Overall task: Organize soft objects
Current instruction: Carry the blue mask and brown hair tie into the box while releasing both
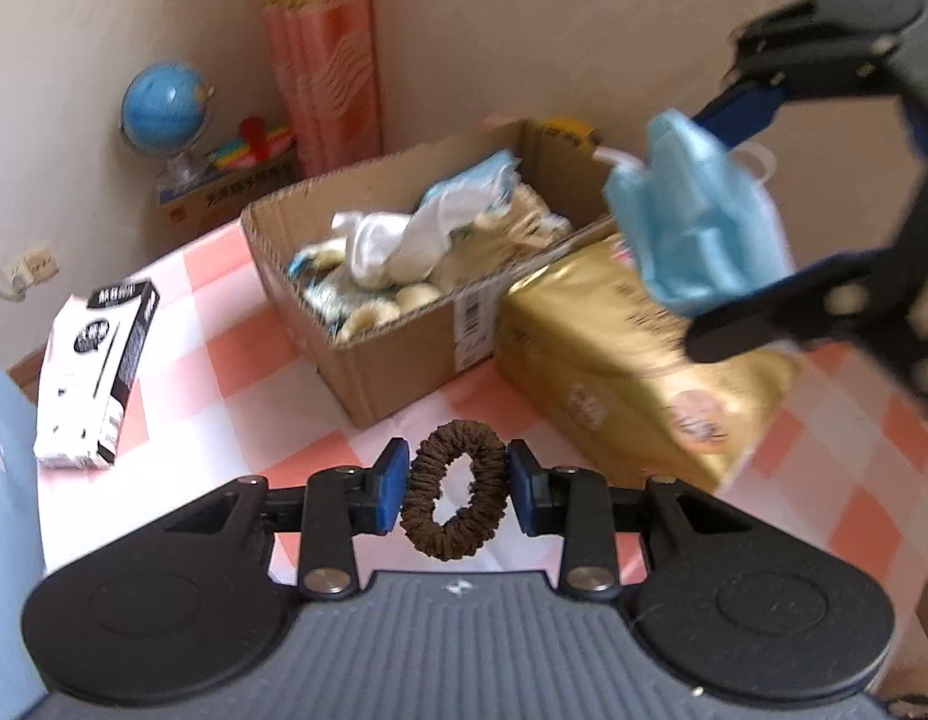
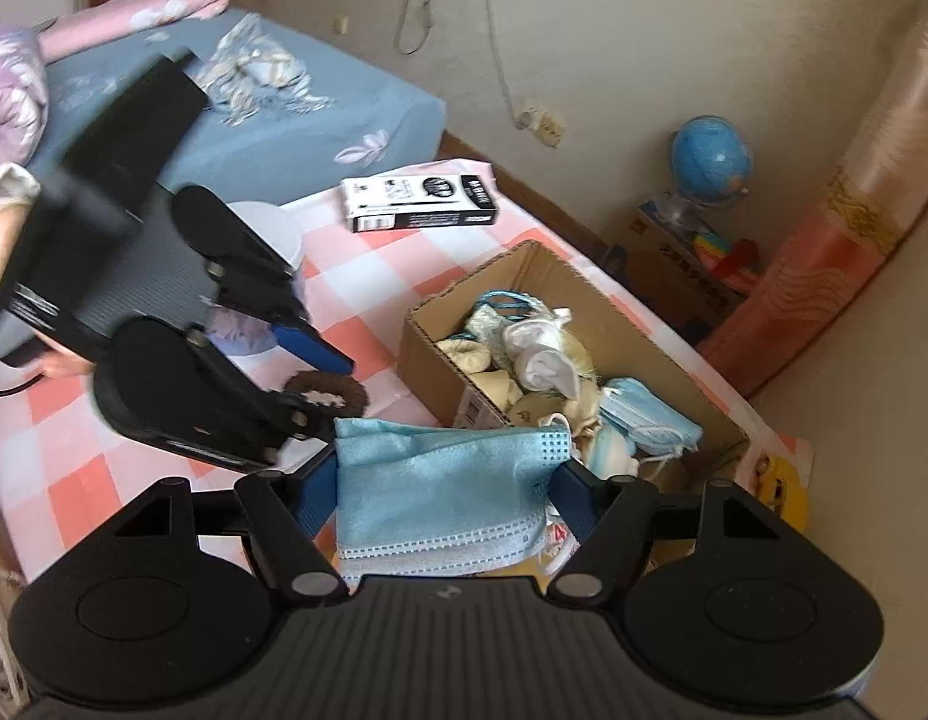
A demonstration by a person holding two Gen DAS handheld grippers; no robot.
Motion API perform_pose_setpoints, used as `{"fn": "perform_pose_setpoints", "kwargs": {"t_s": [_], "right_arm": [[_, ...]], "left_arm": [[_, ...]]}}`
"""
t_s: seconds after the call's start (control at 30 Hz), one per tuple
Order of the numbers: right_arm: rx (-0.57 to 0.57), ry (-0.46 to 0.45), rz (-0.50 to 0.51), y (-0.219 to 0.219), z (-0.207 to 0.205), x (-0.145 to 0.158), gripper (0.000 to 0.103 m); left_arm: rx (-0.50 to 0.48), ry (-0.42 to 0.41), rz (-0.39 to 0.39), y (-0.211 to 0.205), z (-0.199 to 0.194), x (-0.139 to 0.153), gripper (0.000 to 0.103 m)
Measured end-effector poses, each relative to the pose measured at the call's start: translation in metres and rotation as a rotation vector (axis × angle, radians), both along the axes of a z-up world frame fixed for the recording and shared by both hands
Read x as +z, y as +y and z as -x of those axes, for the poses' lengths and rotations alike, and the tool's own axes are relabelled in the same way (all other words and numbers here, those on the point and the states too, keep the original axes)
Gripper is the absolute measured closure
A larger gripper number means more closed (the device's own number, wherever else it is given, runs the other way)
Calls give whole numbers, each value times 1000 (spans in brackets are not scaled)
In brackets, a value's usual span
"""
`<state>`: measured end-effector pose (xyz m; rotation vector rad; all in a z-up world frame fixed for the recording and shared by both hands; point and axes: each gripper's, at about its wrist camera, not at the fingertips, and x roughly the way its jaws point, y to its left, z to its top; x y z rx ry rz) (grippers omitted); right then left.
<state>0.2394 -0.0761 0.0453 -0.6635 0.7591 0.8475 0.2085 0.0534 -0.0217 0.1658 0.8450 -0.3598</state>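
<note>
A brown scrunchie [image 1: 455, 489] hangs above the checked tablecloth, with my left gripper [image 1: 458, 483] shut on it, blue pads pressing both sides. In the right wrist view the same scrunchie [image 2: 326, 396] sits in the left gripper [image 2: 320, 381] over the table. My right gripper [image 2: 446, 480] is shut on a light blue face mask [image 2: 440, 492], held near the open cardboard box [image 2: 434, 360]. From the left wrist view, that mask [image 1: 691, 222] hangs in the right gripper [image 1: 733, 222] above a gold pack. The box [image 1: 404, 354] holds masks, white cloth and cream soft items.
A gold tissue pack [image 1: 613, 360] lies right of the box. A black-and-white carton [image 1: 92, 372] lies at the table's left side. A globe [image 1: 164, 114] and a toy stand on another box by the curtain. A bed with blue sheet [image 2: 254, 120] borders the table.
</note>
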Motion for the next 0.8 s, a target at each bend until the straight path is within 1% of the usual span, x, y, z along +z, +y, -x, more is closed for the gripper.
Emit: {"fn": "perform_pose_setpoints", "kwargs": {"t_s": [0.13, 0.3, 0.43, 0.57, 0.6, 0.7, 0.77, 0.8], "right_arm": [[-116, -22, -13, -7, 4, -3, 27], [-226, -13, -41, -18, 8, -9, 27], [-267, -3, -63, -29, 7, -11, 27], [-292, -12, -63, -38, 6, -8, 27], [-295, -14, -63, -39, 7, -7, 27], [-302, -25, -63, -43, 4, -4, 27], [-312, -27, -63, -46, 0, -4, 27], [-316, -27, -64, -47, -2, -4, 27]], "left_arm": [[-28, -34, 17, 3, 2, 23, 69], [-30, -76, 12, 2, -15, 44, 69], [-23, -88, 17, 0, -39, 52, 69], [-6, -87, 9, -2, -64, 50, 69], [1, -86, 7, -1, -68, 48, 67], [40, -81, 2, 0, -80, 41, 51], [55, -88, 7, 1, -82, 38, 44], [61, -93, 15, 2, -80, 38, 37]]}}
